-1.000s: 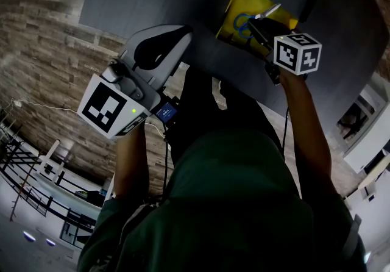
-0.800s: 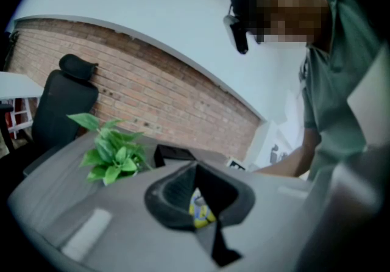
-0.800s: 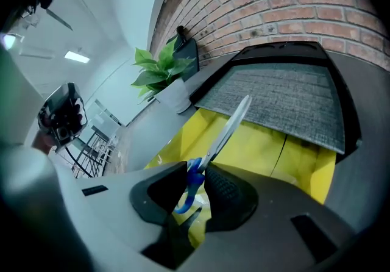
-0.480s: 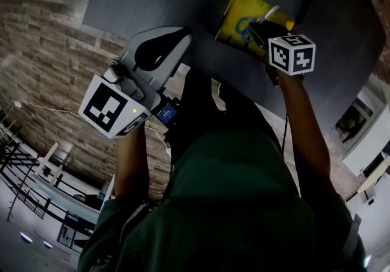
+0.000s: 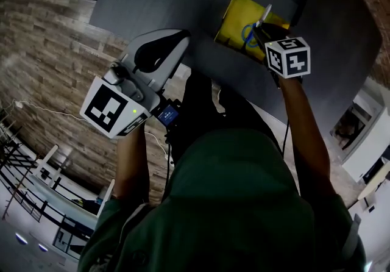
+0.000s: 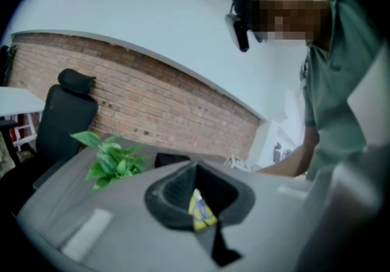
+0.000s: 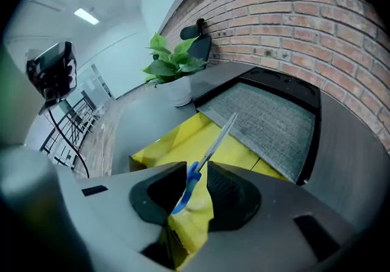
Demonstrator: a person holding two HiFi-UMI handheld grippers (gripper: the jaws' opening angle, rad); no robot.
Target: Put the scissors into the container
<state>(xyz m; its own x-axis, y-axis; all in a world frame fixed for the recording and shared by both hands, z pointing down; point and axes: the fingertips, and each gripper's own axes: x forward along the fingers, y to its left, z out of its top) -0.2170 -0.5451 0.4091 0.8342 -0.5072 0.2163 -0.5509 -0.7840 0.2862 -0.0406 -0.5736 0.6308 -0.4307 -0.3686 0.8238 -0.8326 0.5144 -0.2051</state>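
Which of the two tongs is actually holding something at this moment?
The right tongs: they are shut on the blue handle of the scissors, whose blades point out over the yellow container. The left tongs are shut with nothing between them.

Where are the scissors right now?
In the right gripper view, the scissors are clamped in the right gripper, held over the yellow container, with the potted plant beyond.

scissors (image 7: 211,144) over container (image 7: 172,141), plant (image 7: 171,61) behind container

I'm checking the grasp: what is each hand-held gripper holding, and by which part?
The right hand-held gripper grips the scissors by their blue handle; the left hand-held gripper holds nothing.
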